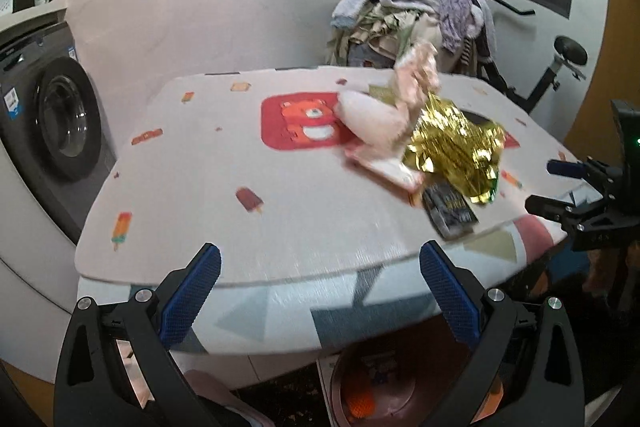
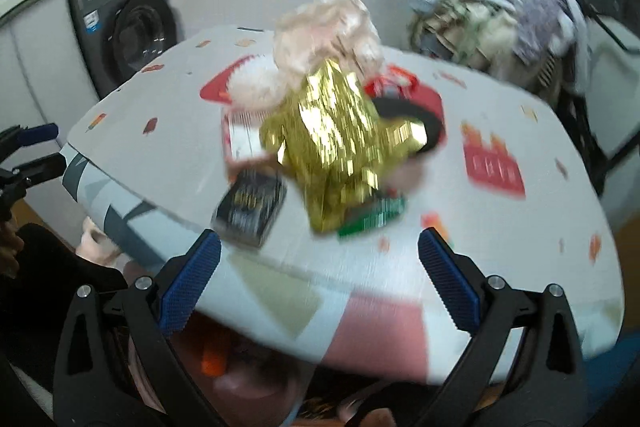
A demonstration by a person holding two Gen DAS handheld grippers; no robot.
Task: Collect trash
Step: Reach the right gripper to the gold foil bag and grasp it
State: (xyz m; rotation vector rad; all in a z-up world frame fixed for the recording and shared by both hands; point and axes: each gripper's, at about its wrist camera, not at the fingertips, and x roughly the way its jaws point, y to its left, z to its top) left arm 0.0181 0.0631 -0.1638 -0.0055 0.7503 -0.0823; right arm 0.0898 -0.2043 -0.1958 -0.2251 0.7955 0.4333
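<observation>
Both views blur the trash pile, so only a dark packet point(image 2: 251, 205), gold foil point(image 2: 340, 143) and a pale bag point(image 2: 328, 31) read on the desk point(image 1: 240, 227), ahead of each gripper's spread, empty jaws.

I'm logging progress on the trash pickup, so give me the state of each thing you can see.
Left gripper: open, empty.
Right gripper: open, empty.
Gold foil wrapper: crumpled, on the table.
Dark packet: lying flat at the table edge.
Washing machine: door shut.
</observation>
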